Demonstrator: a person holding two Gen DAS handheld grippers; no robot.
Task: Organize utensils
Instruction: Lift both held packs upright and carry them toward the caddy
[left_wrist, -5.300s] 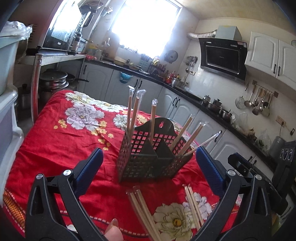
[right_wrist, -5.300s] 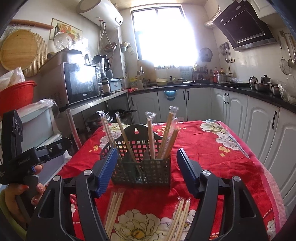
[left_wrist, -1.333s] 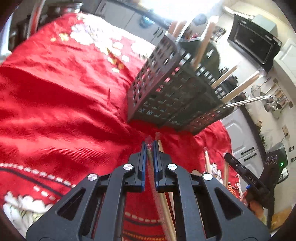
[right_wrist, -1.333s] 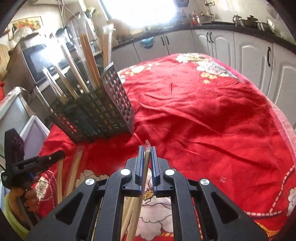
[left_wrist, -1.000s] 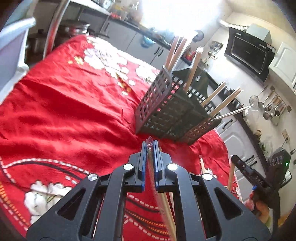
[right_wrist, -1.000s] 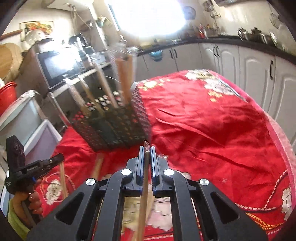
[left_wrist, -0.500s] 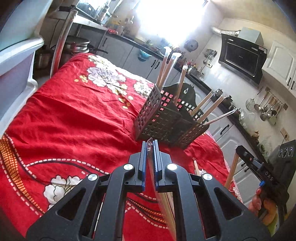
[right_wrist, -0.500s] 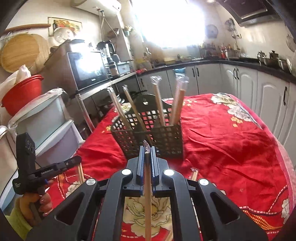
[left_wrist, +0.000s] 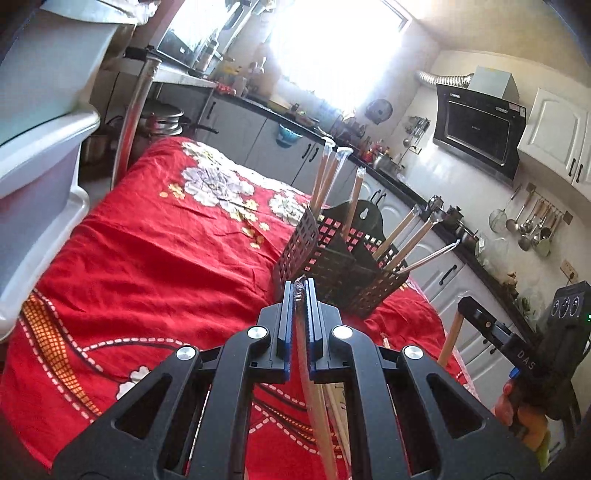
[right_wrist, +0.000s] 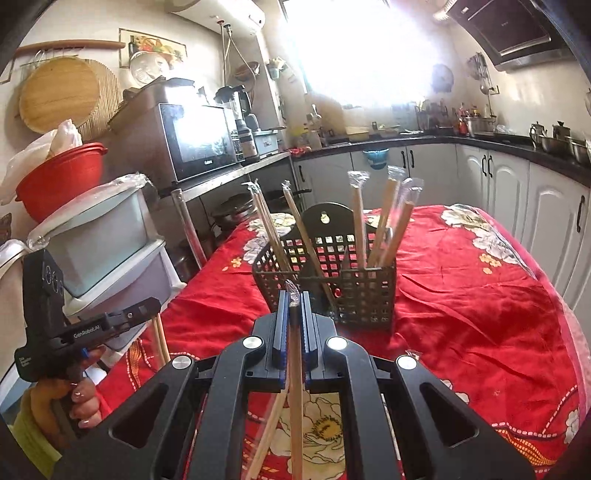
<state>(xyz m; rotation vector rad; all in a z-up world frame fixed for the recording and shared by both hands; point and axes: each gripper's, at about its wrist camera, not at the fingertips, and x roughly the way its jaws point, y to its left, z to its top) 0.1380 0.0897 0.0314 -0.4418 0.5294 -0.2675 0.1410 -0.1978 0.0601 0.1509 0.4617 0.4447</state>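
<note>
Two pairs of wrapped chopsticks are held at this moment, one in each gripper. The jaws of the left gripper are closed tightly on the upper end of the left chopstick pair, whose long part hangs down under the camera. In the same way, the jaws of the right gripper are closed on the right chopstick pair.

Just ahead of both grippers, the black utensil basket is standing on the red floral tablecloth. Several wrapped pairs are already leaned inside its compartments. A few more chopsticks seem to remain on the cloth below the left gripper, but this cannot be told clearly.

Some risk is judged for the insertion. Each pair is gripped only near its top, so the free lower end could swing and hit the basket rim or the sticks already standing. The light basket could then be pushed or tipped. The smooth plastic wrapper could also slide between the pads.
</note>
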